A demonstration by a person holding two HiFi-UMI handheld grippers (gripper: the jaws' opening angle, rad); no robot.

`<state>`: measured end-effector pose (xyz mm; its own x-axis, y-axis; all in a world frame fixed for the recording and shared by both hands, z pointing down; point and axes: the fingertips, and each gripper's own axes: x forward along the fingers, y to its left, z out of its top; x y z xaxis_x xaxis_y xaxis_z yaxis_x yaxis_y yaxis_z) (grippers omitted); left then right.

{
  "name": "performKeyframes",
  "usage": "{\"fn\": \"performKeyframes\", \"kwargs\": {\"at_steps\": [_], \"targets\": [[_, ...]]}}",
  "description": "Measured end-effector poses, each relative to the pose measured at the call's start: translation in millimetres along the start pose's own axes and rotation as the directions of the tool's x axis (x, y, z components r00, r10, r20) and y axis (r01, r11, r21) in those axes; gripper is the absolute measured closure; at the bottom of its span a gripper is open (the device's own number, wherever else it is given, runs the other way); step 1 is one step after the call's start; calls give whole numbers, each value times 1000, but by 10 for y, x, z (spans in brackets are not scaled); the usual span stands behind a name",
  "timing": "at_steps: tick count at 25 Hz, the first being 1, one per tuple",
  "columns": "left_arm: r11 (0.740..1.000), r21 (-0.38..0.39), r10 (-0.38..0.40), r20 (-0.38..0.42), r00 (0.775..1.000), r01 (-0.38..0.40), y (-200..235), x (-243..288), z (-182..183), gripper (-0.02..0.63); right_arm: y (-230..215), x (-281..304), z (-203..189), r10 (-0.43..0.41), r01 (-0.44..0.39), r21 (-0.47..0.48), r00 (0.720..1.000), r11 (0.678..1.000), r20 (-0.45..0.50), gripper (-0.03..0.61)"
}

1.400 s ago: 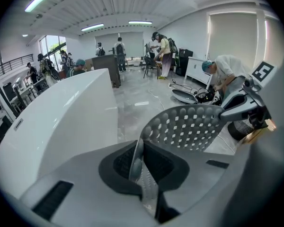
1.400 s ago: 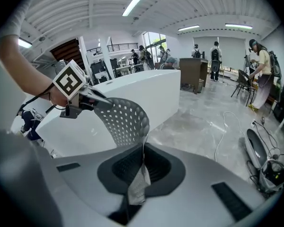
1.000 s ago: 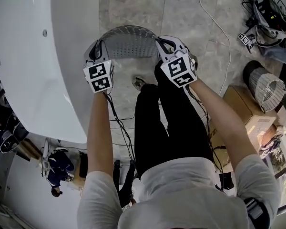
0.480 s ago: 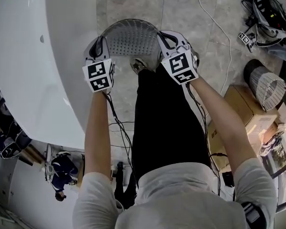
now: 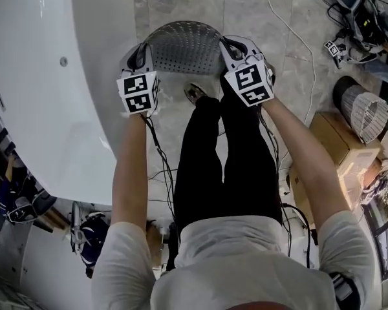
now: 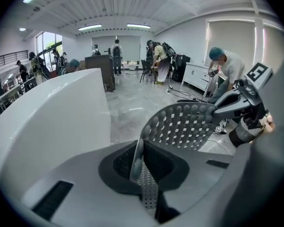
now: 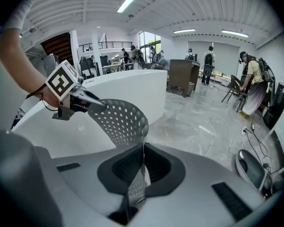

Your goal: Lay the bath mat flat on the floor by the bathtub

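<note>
Currently the grey perforated bath mat (image 5: 184, 47) hangs between the two grippers, out in front of the person and above the marble-tiled floor (image 5: 181, 5), just beside the curved white wall of the bathtub (image 5: 45, 76). Left gripper (image 5: 144, 51): jaws pressed together on the mat's left edge; in the left gripper view the thin sheet runs edge-on between the dark pads and then curves up and across to the other gripper. Right gripper (image 5: 226, 45): jaws likewise clamped on the mat's right edge, with the sheet passing between the pads and arching away towards the left gripper. The mat is not flat. It bows upward between the two grip points, with its rounded far edge away from the person. Whether any part of it touches the floor cannot be told from the head view; in both gripper views the visible part is clear of the tiles. The person's legs in black trousers (image 5: 233, 160) stand directly below the mat's near edge, and one shoe (image 5: 195, 93) shows between the grippers. To the right on the floor are a cardboard box (image 5: 333, 141), a wire basket (image 5: 362, 112) and loose cables (image 5: 291, 31), all well apart from the mat. Other people stand far off in the hall in both gripper views.
</note>
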<state>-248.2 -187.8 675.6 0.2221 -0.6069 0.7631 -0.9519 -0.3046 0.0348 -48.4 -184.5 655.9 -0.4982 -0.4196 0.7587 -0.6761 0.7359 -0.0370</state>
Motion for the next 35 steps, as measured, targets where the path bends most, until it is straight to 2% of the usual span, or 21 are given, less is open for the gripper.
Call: {"fn": "performKeyframes", "kwargs": {"at_steps": [7,15,18,23,28,35], "targets": [[1000,-9,20,-69,997,-21,97,274,-28,586,-174,380,-14,46,-46,2,999,999,-8,563],[998,-36,53,-146,988,-59,101,629,-118,586,-512,826,-44,119,-117,49,992,992,-29,563],[999,0,51,-169,984,-52,88,780,-28,586,-661,939,-28,138,-134,78,990,988,-42,563],[997,-4,72,-175,982,-74,215,1061,145,586,-876,1125,2,158,-154,67,986,986,-60,563],[998,18,68,-189,980,-66,32,1198,35,586,-962,1312,-89,180,-176,64,981,982,-75,563],[989,-87,104,-156,982,-118,129,1315,-101,585,-1084,1513,-177,157,-155,21,984,988,-83,563]]}}
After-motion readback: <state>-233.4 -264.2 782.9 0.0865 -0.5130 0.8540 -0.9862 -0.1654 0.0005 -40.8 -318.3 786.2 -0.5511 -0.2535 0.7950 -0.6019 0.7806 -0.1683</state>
